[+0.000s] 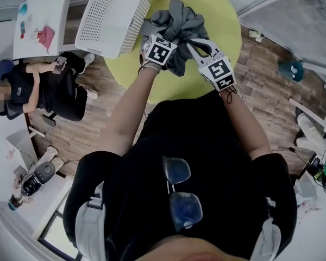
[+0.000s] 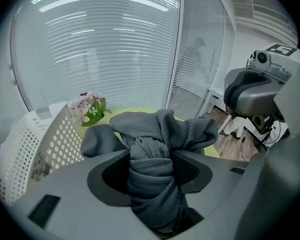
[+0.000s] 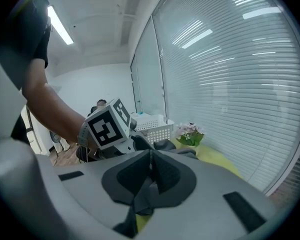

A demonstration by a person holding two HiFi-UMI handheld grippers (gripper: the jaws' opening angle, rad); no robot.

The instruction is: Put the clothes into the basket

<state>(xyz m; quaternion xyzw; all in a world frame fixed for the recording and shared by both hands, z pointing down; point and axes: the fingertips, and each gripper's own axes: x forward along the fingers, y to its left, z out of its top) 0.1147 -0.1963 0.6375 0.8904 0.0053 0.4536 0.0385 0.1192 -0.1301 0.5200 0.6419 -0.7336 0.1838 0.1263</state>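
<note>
A round yellow-green tabletop (image 1: 223,15) is filling the upper middle of the head view, and a white perforated basket (image 1: 106,18) is sitting on its left edge, mouth facing up and showing nothing inside from here. A person (image 1: 43,88) is sitting at a desk well off to the left, taking no part.

The grey garment (image 1: 182,23) is hanging bunched between the two tools over the tabletop, just right of the basket. Whether its lower folds are touching the surface I cannot tell.

The left tongs (image 2: 152,176) are clamping a thick twisted roll of the cloth, with the jaws standing partly apart around its bulk. The right tongs (image 3: 150,171) are pinching only a thin fold, their jaws almost together. A small pot of flowers (image 2: 90,108) is standing at the far edge of the tabletop, beside the basket.

The garment is looking soft, light and limp, so it is likely going to sag and trail rather than hold any shape, and loose sleeves could catch on the basket rim. The thick roll in the left tongs seems the safer hold. The thin fold on the right could slip out under a tug. Taking the cloth by gathered bulk, and carrying it high over the rim before letting go, seems the sound way.
</note>
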